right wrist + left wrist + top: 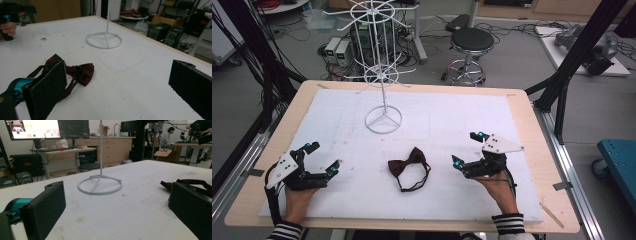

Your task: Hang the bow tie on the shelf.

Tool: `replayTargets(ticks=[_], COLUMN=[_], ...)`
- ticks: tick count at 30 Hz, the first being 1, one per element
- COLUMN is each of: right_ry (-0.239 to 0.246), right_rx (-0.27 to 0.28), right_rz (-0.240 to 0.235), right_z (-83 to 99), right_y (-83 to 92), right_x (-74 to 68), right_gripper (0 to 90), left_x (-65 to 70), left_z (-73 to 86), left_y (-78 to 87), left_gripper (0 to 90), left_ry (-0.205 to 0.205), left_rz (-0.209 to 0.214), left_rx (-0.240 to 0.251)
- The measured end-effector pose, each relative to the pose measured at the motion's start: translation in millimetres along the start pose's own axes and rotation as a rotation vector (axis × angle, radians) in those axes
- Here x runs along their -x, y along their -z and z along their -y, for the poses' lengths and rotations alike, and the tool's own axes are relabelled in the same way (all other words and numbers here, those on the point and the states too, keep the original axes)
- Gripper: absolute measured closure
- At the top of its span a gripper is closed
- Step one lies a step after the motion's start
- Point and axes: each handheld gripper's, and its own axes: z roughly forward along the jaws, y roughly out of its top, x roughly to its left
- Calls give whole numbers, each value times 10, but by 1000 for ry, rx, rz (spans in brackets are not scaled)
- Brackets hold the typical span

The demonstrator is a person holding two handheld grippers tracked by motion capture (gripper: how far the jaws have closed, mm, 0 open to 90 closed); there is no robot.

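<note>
Nothing grasped yet: bow tie (409, 168) flat on the white worktop (337, 130), between both grippers and in front of the wire stand (383, 75). Left gripper (322, 159) and right gripper (468, 148) both spread wide, empty. Probably hardly begun; pickup and hanging left.

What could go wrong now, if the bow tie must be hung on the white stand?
The bow tie lies flat on the white mat, so the open right gripper may pinch only its thin strap and let it slip. The wire stand looks light; a bump could tip it.
</note>
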Motion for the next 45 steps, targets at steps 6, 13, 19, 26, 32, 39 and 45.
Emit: replayTargets(ticks=[6, 13, 19, 26, 32, 39, 45], right_ry=[37, 66, 90, 113, 152, 186, 199], right_rx=[-67, -125, -176, -235, -269, -336, -356], right_rz=[-71, -127, -182, -235, -283, -310, -334], right_z=[-158, -281, -373, -436, -494, -553, -589], right_y=[-143, -284, -428, -596, -741, -911, -1032], right_x=[-20, -25, 5, 2, -12, -22, -44], right_gripper=[11, 10, 11, 11, 11, 11, 11], left_x=[0, 0, 1, 2, 3, 4, 3], left_z=[1, 0, 1, 1, 1, 1, 0], left_y=[-1, -1, -2, -1, -1, -2, -2], left_gripper=[17, 17, 17, 17, 17, 17, 17], left_ry=[0, 0, 3, 2, 1, -1, -3], left_rz=[0, 1, 1, 1, 1, -1, 0], left_rx=[1, 1, 1, 1, 1, 1, 0])
